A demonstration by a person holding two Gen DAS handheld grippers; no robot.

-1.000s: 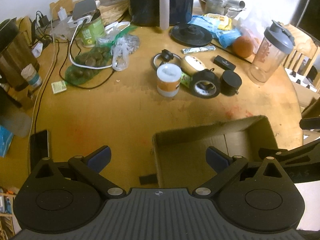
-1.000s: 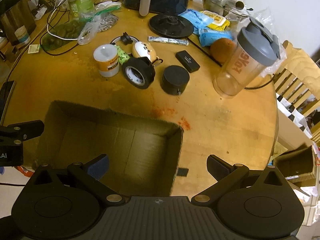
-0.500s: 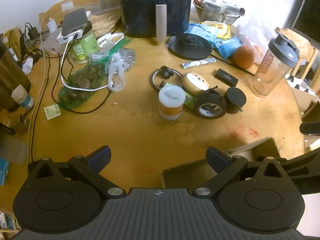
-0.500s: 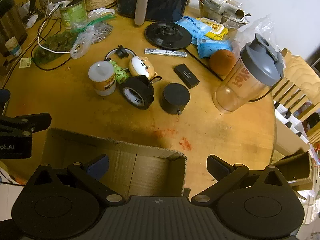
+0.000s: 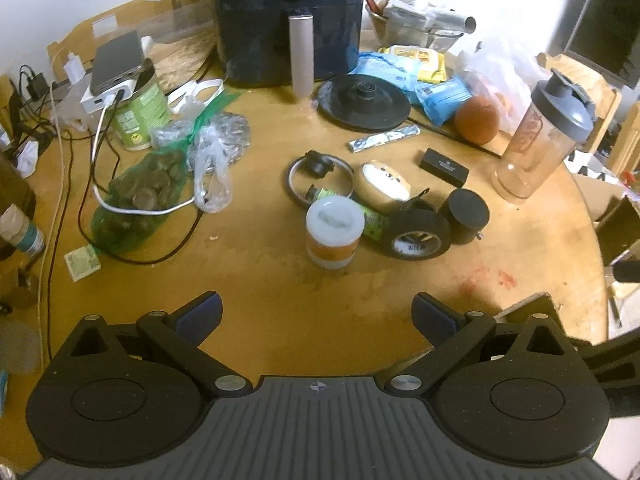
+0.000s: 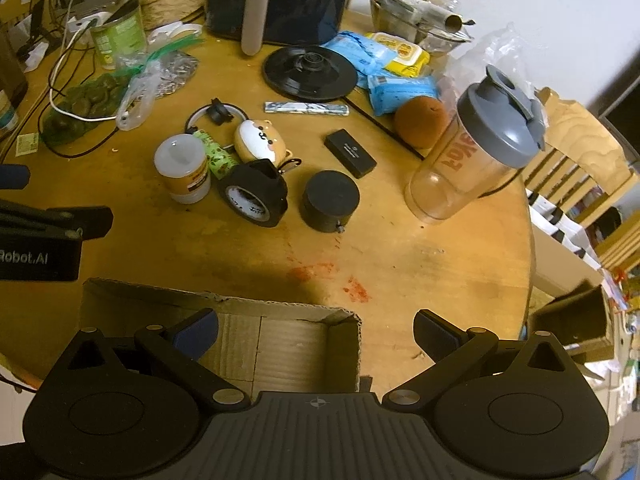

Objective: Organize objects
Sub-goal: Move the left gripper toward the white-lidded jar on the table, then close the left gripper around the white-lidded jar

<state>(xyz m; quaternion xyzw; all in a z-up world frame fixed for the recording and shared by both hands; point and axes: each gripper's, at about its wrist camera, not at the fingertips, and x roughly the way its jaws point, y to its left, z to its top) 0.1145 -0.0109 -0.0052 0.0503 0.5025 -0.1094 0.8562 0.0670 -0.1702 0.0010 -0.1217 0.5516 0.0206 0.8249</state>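
left gripper (image 5: pixel 316 314): jaws spread wide, nothing between them, over bare table near edge
right gripper (image 6: pixel 316 330): jaws spread wide, empty, hanging over the box's far right corner
cardboard box (image 6: pixel 256 312): near edge of table (image 6: pixel 400 256), open top, looks empty in the part that shows; in the left wrist view only a corner shows at near right (image 5: pixel 532 306)
cluster: mid-table, far side of the box, well apart from both tools
white jar (image 6: pixel 182 168): upright, orange label, leftmost of cluster
green roll (image 6: pixel 216 156): lying just right of the jar, touching it
black tape roll (image 6: pixel 254 194): propped on edge, just right of the jar, leaning by the dog-face case
dog-face case (image 6: pixel 258 142): just far of the tape roll
black puck (image 6: pixel 330 200): right of the tape, small gap
black flat case (image 6: pixel 350 152): far right of the puck
foil stick pack (image 6: pixel 306 108): lying flat, far of the cluster
shaker bottle (image 6: pixel 476 148): upright, grey lid, right side of table
orange (image 6: pixel 420 120): just left of the shaker
kettle base (image 6: pixel 310 72): black disc, far centre
air fryer (image 5: pixel 288 20): far edge, behind the kettle base
green bag (image 5: pixel 140 196): left side, white cable across it
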